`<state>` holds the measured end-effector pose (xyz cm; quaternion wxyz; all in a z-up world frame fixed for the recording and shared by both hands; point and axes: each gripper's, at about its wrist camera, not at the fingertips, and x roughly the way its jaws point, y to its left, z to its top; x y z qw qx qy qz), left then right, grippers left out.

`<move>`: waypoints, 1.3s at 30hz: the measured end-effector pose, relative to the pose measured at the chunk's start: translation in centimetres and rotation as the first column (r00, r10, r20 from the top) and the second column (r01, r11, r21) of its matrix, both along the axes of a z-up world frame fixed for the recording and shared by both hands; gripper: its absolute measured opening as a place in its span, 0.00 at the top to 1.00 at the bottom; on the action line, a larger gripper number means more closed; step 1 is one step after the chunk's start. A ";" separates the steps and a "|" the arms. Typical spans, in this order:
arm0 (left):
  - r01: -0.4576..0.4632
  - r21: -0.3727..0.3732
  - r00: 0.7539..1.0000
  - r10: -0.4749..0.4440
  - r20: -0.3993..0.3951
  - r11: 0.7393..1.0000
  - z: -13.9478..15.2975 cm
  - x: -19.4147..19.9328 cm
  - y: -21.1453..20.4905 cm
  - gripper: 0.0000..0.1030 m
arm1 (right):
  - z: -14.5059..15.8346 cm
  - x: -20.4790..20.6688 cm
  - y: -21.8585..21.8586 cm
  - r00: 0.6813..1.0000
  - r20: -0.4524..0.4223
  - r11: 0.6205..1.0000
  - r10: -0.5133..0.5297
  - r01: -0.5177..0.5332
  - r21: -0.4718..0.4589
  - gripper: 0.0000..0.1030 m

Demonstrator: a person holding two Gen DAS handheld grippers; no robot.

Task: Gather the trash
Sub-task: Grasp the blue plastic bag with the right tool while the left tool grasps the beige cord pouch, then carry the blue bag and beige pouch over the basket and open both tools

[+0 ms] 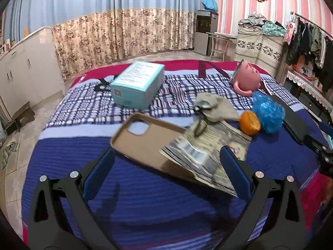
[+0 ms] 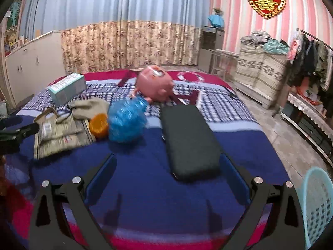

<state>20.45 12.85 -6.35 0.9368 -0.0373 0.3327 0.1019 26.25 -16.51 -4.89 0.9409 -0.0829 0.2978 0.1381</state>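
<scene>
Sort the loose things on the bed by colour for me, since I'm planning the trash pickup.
Teal: 1, box
Pink: 1, piggy bank
Blue: 1, crumpled bag
Orange: 1, fruit
Tan: 3, phone case, paper packet, cloth pouch
Black: 1, flat case
Total: 8

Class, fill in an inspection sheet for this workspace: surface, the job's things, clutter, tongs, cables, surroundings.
Surface: bed with blue and plaid blanket.
Job's things: crumpled blue plastic, orange peel, printed paper wrapper; blue basket beside the bed.
Clutter: teal box, pink mug, tan phone case, dark case.
Tongs: left tongs and right tongs both open, holding nothing.
Cables: nothing seen.
Surroundings: floral curtain, clothes rack.
</scene>
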 end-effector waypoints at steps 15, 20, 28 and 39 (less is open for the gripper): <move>0.081 -0.035 0.997 -0.082 -0.005 0.996 1.3 5.6 -0.8 0.05 | -0.9 4.2 4.7 0.988 -0.079 0.989 0.135 -0.129 0.069 0.83; 0.110 -0.052 0.993 -0.112 -0.038 0.993 0.5 8.9 -2.3 0.07 | 0.6 2.4 0.3 0.996 -0.041 0.995 0.076 -0.073 0.071 0.83; 0.163 -0.018 0.979 -0.164 -0.117 0.986 -1.6 11.4 -4.1 0.68 | 3.1 -0.7 -9.4 0.997 0.013 0.996 -0.077 0.076 0.047 0.83; 0.139 0.026 0.988 -0.141 0.070 0.990 4.8 7.9 -6.6 0.75 | 3.2 -5.6 -23.1 0.945 0.038 0.941 -0.325 0.320 0.111 0.83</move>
